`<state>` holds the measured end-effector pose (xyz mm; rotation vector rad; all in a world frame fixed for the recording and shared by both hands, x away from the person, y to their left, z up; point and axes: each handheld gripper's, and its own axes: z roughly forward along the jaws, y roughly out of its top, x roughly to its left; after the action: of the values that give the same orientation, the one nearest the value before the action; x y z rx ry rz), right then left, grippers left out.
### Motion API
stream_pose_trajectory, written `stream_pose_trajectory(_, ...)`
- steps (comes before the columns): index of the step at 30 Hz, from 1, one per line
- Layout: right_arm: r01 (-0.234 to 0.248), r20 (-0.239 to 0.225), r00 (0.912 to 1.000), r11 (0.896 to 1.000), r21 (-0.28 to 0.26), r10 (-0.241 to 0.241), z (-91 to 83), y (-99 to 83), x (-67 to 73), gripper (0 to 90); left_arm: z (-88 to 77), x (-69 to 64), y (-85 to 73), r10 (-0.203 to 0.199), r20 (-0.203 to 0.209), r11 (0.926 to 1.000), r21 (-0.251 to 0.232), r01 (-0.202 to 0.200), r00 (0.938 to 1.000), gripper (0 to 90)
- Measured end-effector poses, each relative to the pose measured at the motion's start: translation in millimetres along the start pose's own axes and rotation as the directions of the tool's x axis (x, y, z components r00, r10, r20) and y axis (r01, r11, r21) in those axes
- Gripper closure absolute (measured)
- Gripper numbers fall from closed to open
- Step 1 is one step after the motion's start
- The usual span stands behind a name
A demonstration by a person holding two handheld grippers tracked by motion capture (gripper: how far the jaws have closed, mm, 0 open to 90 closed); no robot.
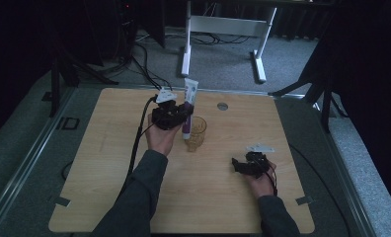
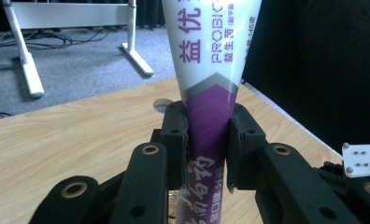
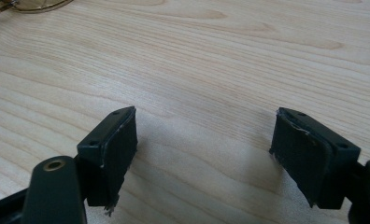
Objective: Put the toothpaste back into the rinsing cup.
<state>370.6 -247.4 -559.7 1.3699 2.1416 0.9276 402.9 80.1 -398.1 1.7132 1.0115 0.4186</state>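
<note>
A white and purple toothpaste tube (image 1: 189, 106) stands upright, its lower end over the amber glass cup (image 1: 196, 133) near the table's middle. My left gripper (image 1: 176, 113) is shut on the tube's purple part; in the left gripper view both pads (image 2: 181, 140) press the tube (image 2: 210, 70) from either side. Whether the tube's tip is inside the cup is hidden. At the right front of the table my right gripper (image 1: 243, 165) rests low over the wood, open, with nothing between its jaws (image 3: 204, 149).
The wooden table (image 1: 109, 163) has a round grey insert (image 1: 222, 106) near its far edge. Beyond it a white desk frame (image 1: 223, 29) stands on grey carpet. A rim of the glass cup (image 3: 24, 4) shows at the top left of the right gripper view.
</note>
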Motion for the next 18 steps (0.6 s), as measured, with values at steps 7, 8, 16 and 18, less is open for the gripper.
stream_pose_trajectory(7,-0.002,0.0,1.0,1.0,0.001,0.002,-0.1,0.1,0.1,22.4,3.6,-0.5,1.5,-0.003,0.006,0.9999,-0.015,0.003,1.0,71.7)
stream_pose_trajectory(8,-0.002,0.0,1.0,1.0,0.001,0.002,0.0,0.1,0.1,22.4,4.1,-0.6,1.6,-0.005,0.007,0.9998,-0.017,0.005,1.0,71.8)
stream_pose_trajectory(16,-0.002,0.0,1.0,1.0,0.001,0.002,-0.1,0.1,0.2,22.4,7.6,-0.7,3.6,-0.008,0.007,0.9995,-0.029,0.009,0.9999,71.7)
stream_pose_trajectory(18,-0.002,0.0,1.0,1.0,0.001,0.002,0.0,0.1,0.2,22.4,8.7,-0.4,4.5,-0.008,0.008,0.9995,-0.03,0.008,0.9999,71.7)
